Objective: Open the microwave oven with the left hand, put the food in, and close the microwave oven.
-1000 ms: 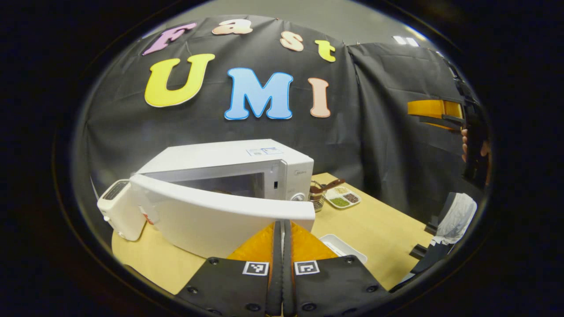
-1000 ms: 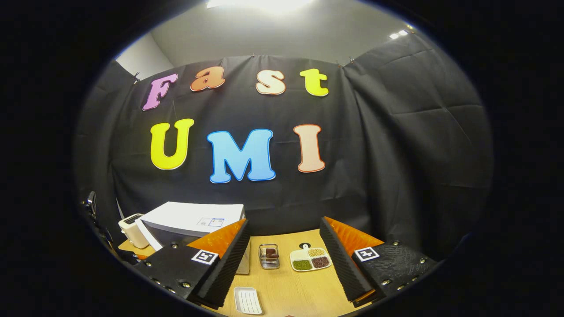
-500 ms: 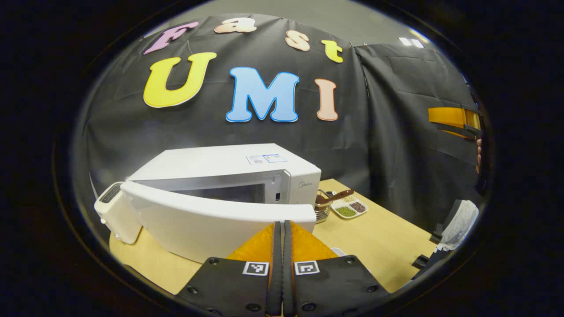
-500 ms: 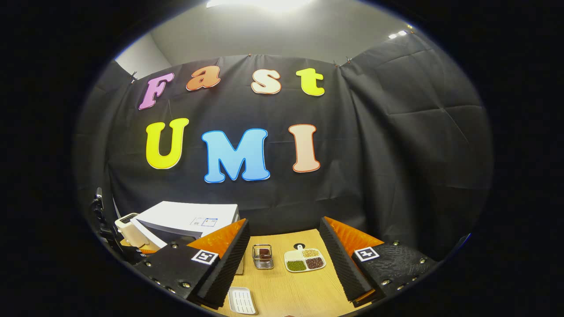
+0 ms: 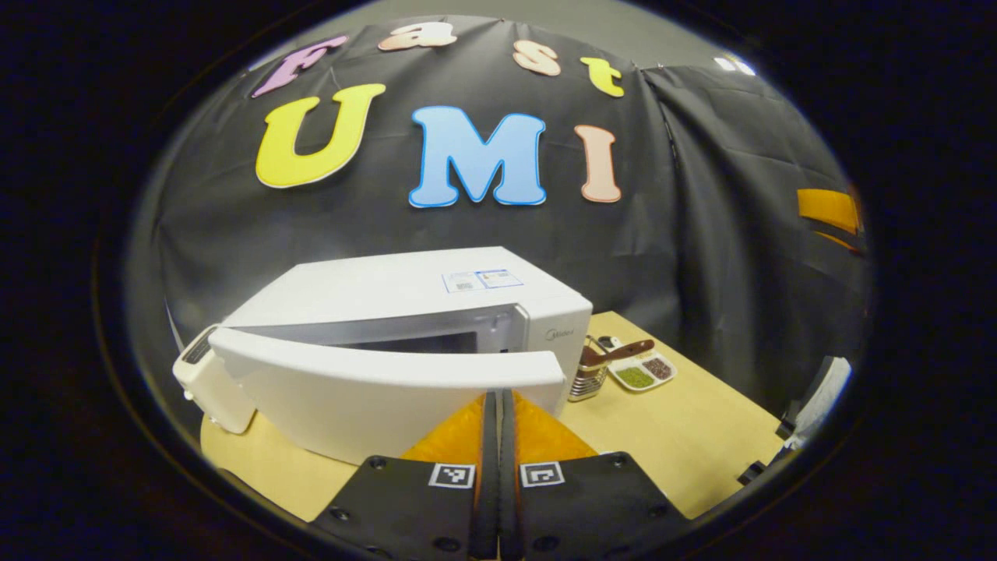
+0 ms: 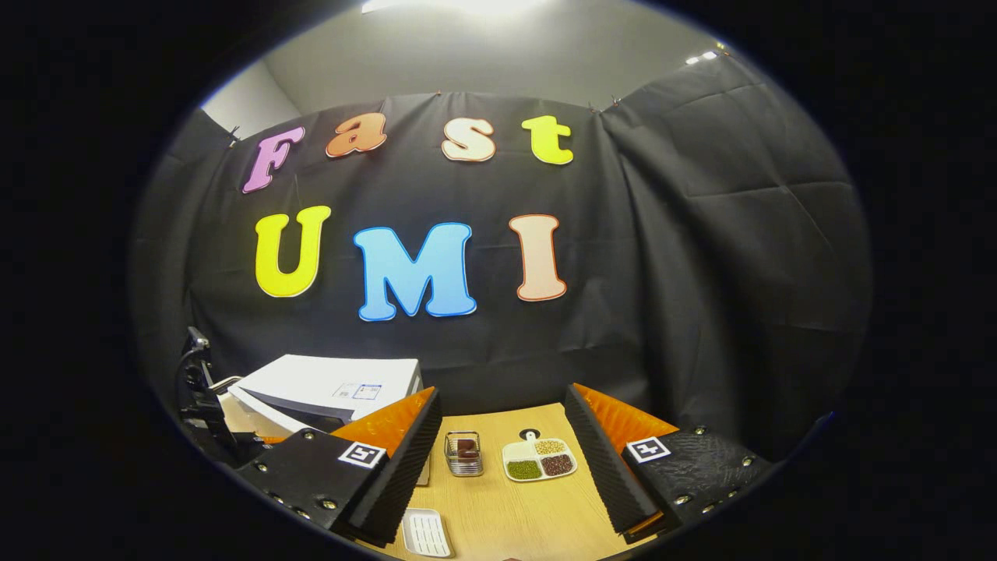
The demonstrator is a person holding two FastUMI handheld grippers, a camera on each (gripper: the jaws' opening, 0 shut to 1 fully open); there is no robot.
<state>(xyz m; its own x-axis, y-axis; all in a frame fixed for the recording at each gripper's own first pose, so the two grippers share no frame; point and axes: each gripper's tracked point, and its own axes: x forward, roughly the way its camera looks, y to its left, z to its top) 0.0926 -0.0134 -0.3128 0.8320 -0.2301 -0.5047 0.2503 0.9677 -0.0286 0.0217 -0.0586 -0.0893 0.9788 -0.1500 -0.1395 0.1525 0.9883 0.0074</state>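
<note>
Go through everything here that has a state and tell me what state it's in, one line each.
Microwave door: partly open, swung out from the microwave.
Left claw: shut, fingers together, tips at the door's edge.
Right claw: open, holding nothing, above the table.
Divided dish: filled in three compartments, flat on the table.
Wire basket: upright, something brown inside.
White tray: flat on the table.

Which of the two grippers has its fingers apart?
The right gripper: a wide gap separates its black ridged fingers, whereas the left gripper has its fingers pressed together.
</note>
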